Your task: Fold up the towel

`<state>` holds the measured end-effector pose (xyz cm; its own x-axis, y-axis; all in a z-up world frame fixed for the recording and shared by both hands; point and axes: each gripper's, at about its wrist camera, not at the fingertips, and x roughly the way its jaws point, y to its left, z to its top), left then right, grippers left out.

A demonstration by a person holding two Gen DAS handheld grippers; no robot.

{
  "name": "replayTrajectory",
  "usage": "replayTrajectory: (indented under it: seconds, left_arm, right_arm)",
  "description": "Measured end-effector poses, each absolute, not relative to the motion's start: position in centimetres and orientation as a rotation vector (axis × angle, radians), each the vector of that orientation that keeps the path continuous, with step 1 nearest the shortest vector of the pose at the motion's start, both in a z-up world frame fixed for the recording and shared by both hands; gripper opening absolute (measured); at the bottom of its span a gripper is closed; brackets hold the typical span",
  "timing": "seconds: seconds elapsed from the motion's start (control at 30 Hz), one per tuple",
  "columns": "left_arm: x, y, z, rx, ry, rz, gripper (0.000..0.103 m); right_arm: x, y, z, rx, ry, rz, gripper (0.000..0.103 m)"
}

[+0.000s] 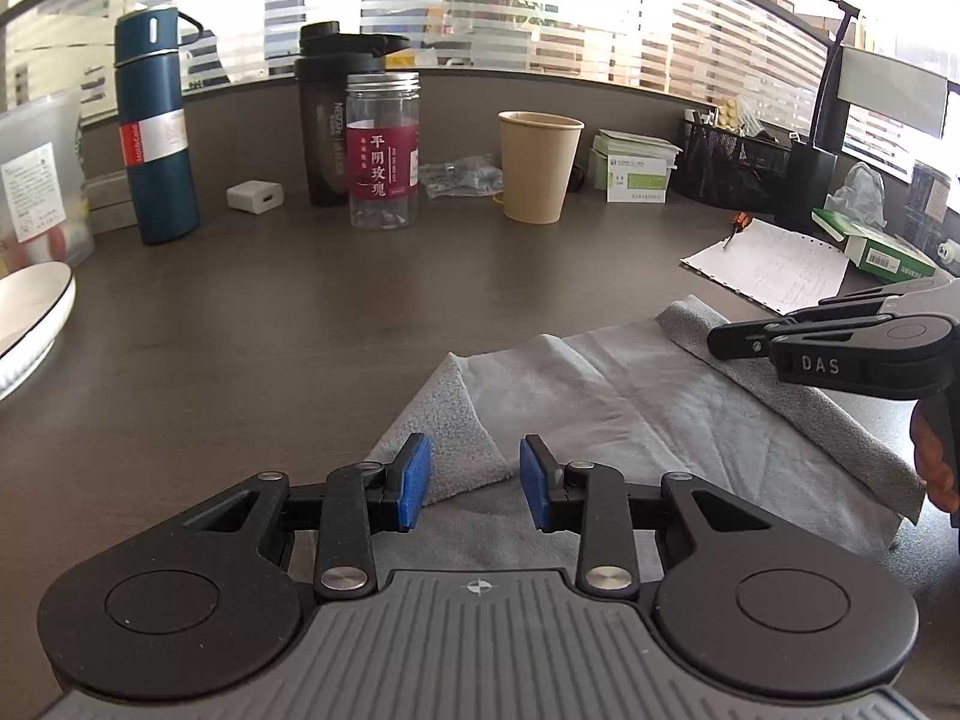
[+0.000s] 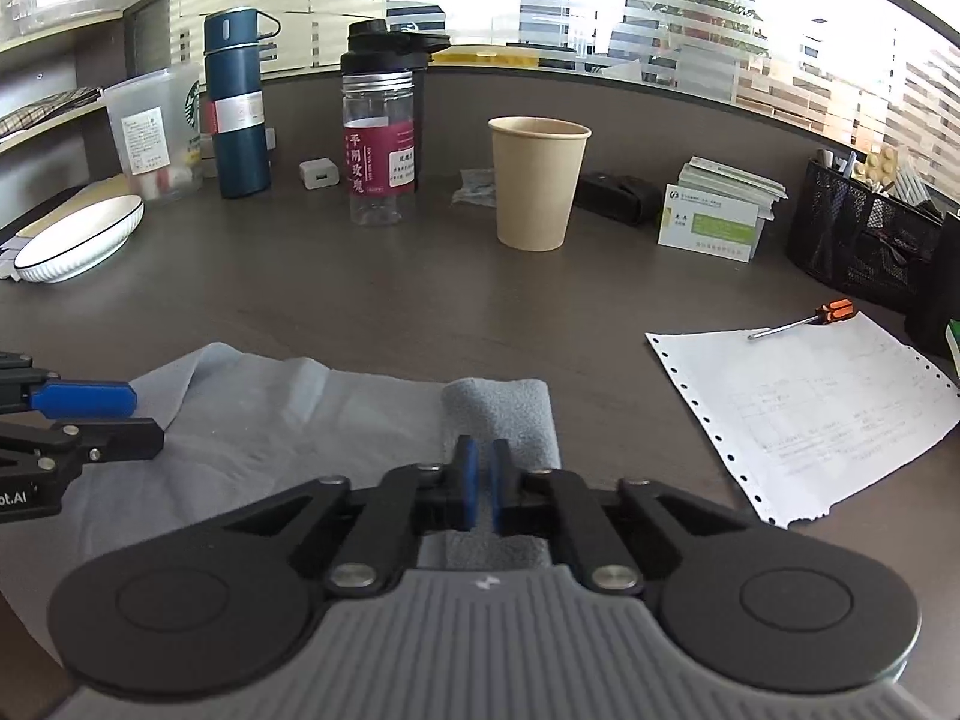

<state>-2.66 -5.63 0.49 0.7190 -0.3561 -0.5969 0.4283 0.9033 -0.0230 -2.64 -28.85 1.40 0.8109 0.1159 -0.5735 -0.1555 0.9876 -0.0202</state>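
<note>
Your left gripper (image 1: 474,480) hangs over the near left end of the grey towel (image 1: 600,420), its 2 blue pads (image 1: 414,480) apart, with a folded-over corner of cloth lying between them but not pinched. Your right gripper (image 1: 738,341) comes in from the right edge over the towel's rolled far edge. Behind, on the dark desk (image 1: 300,330), stand a blue flask (image 1: 156,132), a clear jar (image 1: 383,150) and a paper cup (image 1: 537,165)

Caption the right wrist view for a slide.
Right tongs shut over the grey towel's folded edge; left tongs alongside.
</note>
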Motion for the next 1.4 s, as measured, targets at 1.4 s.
replayTrajectory:
  seconds: [1.4]
  left_arm:
    - [0.5,0.0,2.8,0.060,0.572,-0.197,0.020]
  right_arm:
    - [-3.3,-28.5,1.1,-0.071,0.617,0.214,0.025]
